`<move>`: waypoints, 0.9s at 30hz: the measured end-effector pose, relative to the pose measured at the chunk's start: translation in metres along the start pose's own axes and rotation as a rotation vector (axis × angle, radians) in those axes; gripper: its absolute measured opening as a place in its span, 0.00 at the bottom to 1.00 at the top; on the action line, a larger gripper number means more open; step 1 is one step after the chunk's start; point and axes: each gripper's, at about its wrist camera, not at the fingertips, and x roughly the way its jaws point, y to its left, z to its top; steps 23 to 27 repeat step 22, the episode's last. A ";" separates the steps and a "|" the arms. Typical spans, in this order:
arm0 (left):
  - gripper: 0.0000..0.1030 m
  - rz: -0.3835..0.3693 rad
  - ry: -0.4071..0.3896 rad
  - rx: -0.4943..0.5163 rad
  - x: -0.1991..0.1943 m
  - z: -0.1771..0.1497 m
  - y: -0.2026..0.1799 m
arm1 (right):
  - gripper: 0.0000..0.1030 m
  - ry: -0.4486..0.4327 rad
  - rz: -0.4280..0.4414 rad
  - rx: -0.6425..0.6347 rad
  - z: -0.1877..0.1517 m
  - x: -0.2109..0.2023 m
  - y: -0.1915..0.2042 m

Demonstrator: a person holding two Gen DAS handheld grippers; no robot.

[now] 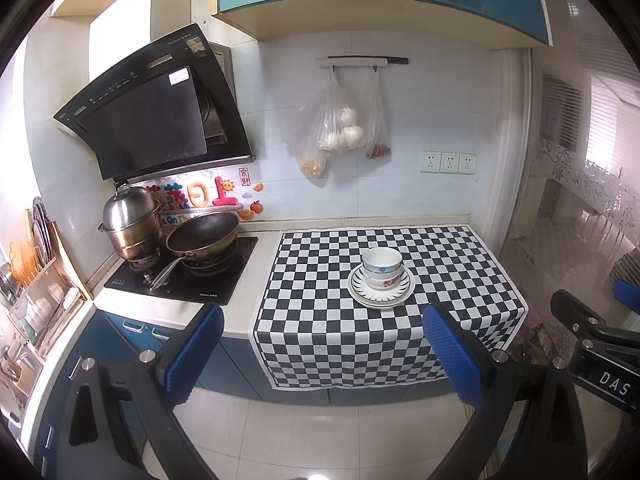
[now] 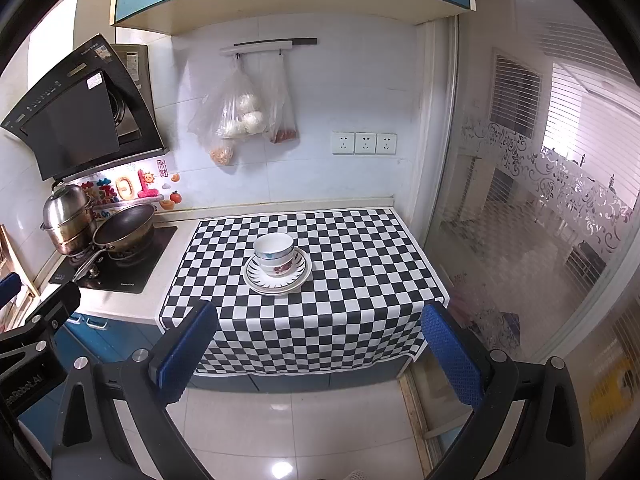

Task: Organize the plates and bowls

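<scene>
Both jaws spread, empty | bowl stack (image 1: 381, 268) well ahead, untouched

both the left gripper (image 1: 324, 354) and right gripper (image 2: 320, 350) have black frames with silver screws, blue dimpled finger pads (image 1: 196, 354), and white lettering.

A black-and-white checked cloth (image 1: 384, 320) covers the worktop (image 1: 256, 276) at frame centre. At left, a wok (image 1: 202, 236) and a steel steamer pot (image 1: 132, 224) stand on the hob (image 1: 188, 280), under a black extractor hood (image 1: 156, 108). Plastic bags (image 1: 340, 124) hang from a wall rail (image 1: 360, 62). Three sockets (image 1: 448, 162) sit at centre right.
</scene>
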 end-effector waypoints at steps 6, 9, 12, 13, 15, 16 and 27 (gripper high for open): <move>0.99 0.005 -0.007 0.002 -0.007 -0.002 -0.003 | 1.00 0.000 0.000 0.002 -0.003 -0.002 0.001; 0.99 0.007 -0.010 0.004 -0.010 -0.003 -0.005 | 1.00 -0.004 -0.001 0.006 -0.004 -0.004 0.001; 0.99 0.010 -0.013 0.004 -0.012 -0.004 -0.007 | 1.00 -0.010 -0.003 0.008 -0.006 -0.009 0.002; 0.99 0.010 -0.013 0.004 -0.013 -0.004 -0.007 | 1.00 -0.011 -0.005 0.008 -0.007 -0.010 0.002; 0.99 0.012 -0.015 0.004 -0.014 -0.005 -0.008 | 1.00 -0.010 -0.004 0.009 -0.007 -0.011 0.002; 0.99 0.012 -0.016 0.004 -0.015 -0.004 -0.008 | 1.00 -0.010 -0.002 0.010 -0.007 -0.011 0.002; 0.99 0.030 -0.031 0.013 -0.021 -0.005 -0.011 | 1.00 -0.016 0.001 0.015 -0.008 -0.015 0.001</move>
